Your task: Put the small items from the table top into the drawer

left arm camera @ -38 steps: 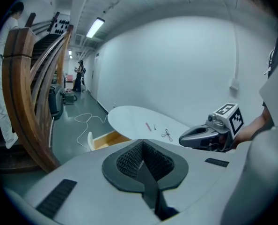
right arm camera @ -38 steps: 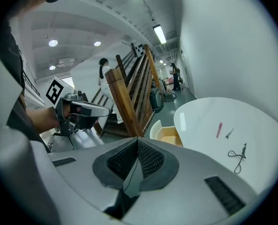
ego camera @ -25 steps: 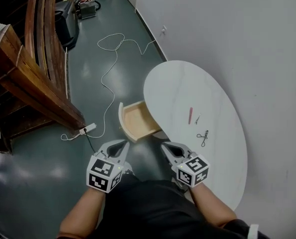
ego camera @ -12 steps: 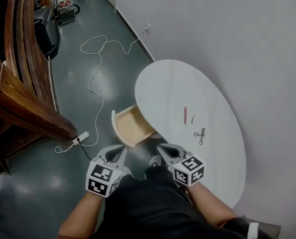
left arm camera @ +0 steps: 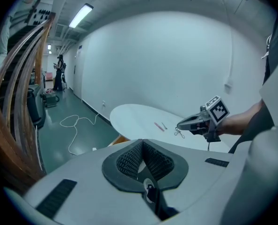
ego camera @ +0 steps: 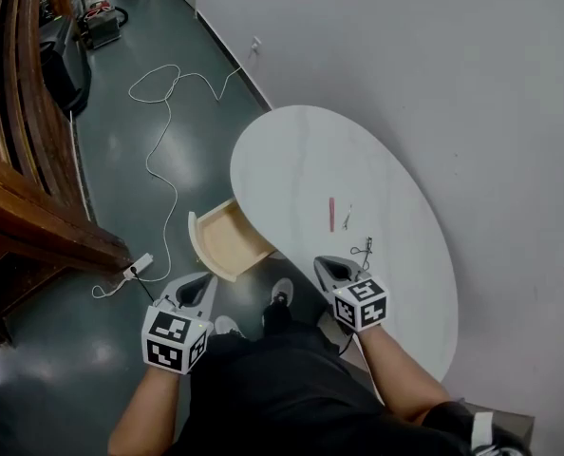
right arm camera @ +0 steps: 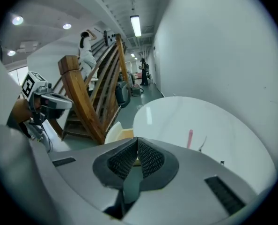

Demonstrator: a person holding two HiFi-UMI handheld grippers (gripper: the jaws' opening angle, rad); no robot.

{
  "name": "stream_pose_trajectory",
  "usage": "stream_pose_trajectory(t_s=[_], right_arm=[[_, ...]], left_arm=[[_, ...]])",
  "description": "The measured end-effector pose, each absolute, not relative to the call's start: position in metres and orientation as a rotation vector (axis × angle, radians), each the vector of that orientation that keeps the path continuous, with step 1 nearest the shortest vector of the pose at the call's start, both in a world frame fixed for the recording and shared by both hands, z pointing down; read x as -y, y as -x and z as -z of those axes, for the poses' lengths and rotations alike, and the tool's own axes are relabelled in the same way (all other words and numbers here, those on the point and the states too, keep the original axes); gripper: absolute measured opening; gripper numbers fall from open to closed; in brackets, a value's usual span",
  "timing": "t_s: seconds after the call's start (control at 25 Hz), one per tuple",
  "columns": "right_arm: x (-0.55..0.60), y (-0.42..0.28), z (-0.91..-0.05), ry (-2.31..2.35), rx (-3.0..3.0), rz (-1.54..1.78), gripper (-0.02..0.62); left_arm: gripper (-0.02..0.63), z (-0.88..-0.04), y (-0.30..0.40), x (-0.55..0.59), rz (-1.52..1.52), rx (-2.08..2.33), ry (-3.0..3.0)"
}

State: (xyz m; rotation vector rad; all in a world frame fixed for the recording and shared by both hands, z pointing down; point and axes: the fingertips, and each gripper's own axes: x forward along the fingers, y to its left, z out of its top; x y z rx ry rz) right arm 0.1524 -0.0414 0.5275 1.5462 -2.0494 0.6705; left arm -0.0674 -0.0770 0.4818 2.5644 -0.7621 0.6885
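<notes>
A white oval table (ego camera: 358, 150) carries a red pen (ego camera: 331, 213), a thin metal pin (ego camera: 347, 218) and small scissors (ego camera: 362, 250). Under its left edge an open wooden drawer (ego camera: 227, 242) shows a bare bottom. My right gripper (ego camera: 322, 264) is shut and holds nothing. It hovers at the table's near edge, just short of the scissors (left arm camera: 179, 133). My left gripper (ego camera: 204, 279) is also shut and holds nothing. It hangs over the floor, near and left of the drawer. The pen (right arm camera: 190, 138) and drawer (right arm camera: 118, 132) show past my right gripper (right arm camera: 137, 139).
Wooden stair rails (ego camera: 26, 198) fill the left side. A white cable (ego camera: 159, 112) runs over the green floor to a power strip (ego camera: 136, 264). A white wall (ego camera: 434, 65) stands behind the table. My shoes (ego camera: 280, 297) are on the floor beside the drawer.
The right gripper has moved forward over the table edge toward the scissors. The left gripper has drifted left and a little back. The head view has swung, shifting table and drawer leftward.
</notes>
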Motion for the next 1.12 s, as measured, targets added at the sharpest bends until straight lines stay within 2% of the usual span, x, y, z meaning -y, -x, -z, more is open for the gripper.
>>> stream_pose_trajectory(t_s=[0.32, 0.52, 0.8, 1.12], right_arm=[[0.025, -0.285, -0.577, -1.774, 1.723, -0.777, 0.008], [0.02, -0.341, -0.598, -1.851, 1.577, -0.811, 0.009], [0.023, -0.382, -0.625, -1.863, 1.488, -0.889, 0.054], [0.03, -0.383, -0.641, -1.817, 1.506, -0.96, 0.054]], left_arm=[[0.014, -0.492, 0.048, 0.087, -0.746, 0.754, -2.537], [0.014, -0.498, 0.037, 0.094, -0.755, 0.759, -2.513], [0.014, -0.498, 0.021, 0.1, -0.776, 0.761, -2.499], [0.014, -0.5, 0.019, 0.102, -0.789, 0.783, -2.472]])
